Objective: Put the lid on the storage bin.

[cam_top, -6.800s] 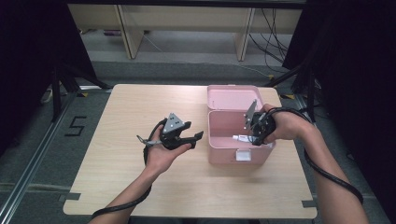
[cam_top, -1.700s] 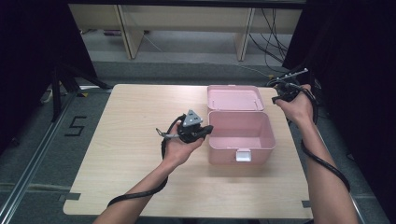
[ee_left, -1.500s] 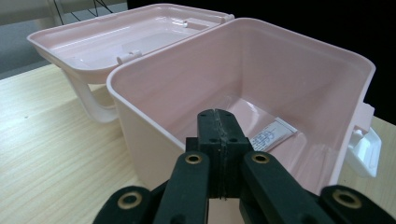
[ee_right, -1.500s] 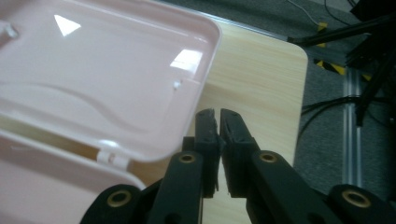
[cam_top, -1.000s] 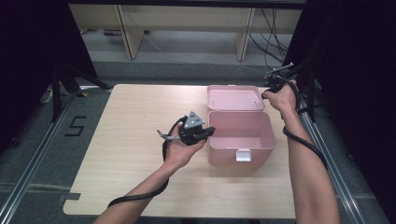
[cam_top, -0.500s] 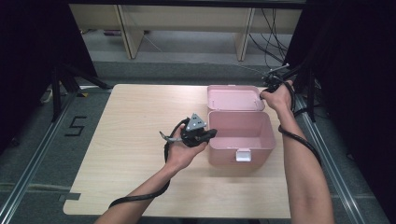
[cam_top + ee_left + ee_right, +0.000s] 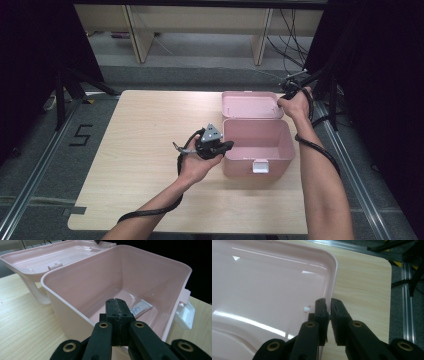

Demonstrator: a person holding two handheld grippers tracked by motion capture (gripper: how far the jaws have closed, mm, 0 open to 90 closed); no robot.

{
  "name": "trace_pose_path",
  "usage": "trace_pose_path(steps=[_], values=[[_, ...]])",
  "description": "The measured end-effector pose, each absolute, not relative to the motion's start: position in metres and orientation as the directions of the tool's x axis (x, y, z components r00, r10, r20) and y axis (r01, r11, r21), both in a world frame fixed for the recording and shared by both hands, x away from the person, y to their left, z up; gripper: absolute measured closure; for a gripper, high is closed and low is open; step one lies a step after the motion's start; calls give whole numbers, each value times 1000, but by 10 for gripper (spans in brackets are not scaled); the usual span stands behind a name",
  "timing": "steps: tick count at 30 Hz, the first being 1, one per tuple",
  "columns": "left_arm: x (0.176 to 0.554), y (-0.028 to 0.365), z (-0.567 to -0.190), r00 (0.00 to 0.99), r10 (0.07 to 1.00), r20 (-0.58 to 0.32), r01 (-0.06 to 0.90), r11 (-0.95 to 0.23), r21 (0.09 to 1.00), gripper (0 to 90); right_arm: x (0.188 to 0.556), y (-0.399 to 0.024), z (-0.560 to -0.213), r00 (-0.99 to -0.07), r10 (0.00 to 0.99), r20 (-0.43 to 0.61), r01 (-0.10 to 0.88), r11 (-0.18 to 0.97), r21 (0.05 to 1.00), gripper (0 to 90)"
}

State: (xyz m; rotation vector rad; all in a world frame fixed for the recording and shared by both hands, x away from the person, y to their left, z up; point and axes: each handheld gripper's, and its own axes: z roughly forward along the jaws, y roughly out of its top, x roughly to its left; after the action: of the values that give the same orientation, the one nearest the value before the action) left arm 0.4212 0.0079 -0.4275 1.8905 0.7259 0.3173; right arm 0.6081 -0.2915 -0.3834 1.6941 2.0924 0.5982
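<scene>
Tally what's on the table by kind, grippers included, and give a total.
Pink box with its open lid: 1
White sachet inside the box: 1
Grippers: 2, left gripper, right gripper
Total: 4

The worktop [image 7: 140,150] is made of light wood with round corners. It stands on a grey floor [image 7: 35,165]. A black number five [image 7: 81,135] is marked on the floor at the left. A metal rail [image 7: 30,175] runs along the floor on the left side, and another rail [image 7: 370,200] runs on the right. Behind the worktop is a pale wooden shelf [image 7: 200,25] with upright legs. Black cables [image 7: 295,35] hang down there. Dark curtains [image 7: 385,75] close off both sides. Light falls from above, so the wood looks bright.
</scene>
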Motion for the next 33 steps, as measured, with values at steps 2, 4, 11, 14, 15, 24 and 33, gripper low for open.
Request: trace_pose_path(steps=[2, 4, 11, 14, 15, 24, 33], values=[[421, 7, -429, 787, 607, -113, 339, -271, 901, 900, 608, -292, -383, -202, 979, -35, 816, 188, 547, 855], [420, 5, -429, 787, 608, -107, 335, -276, 901, 900, 608, -292, -383, -198, 980, -32, 818, 183, 546, 855], [419, 3, -430, 789, 605, -109, 340, -281, 897, 900, 610, -291, -387, -200, 979, -31, 830, 186, 526, 825], [419, 2, -431, 788, 606, -112, 341, -278, 898, 900, 611, -292, -388, -196, 980, -36, 825, 185, 533, 830], [419, 2, -431, 788, 606, -111, 341, -279, 898, 900, 611, -291, -388, -184, 983, -29, 833, 171, 526, 832], [418, -1, -432, 790, 606, -93, 336, -300, 893, 900, 608, -289, -383, -136, 991, -8, 818, 117, 563, 890], [418, -2, -435, 790, 605, -97, 341, -302, 890, 900, 611, -287, -381, -174, 983, -60, 820, 178, 545, 889]])
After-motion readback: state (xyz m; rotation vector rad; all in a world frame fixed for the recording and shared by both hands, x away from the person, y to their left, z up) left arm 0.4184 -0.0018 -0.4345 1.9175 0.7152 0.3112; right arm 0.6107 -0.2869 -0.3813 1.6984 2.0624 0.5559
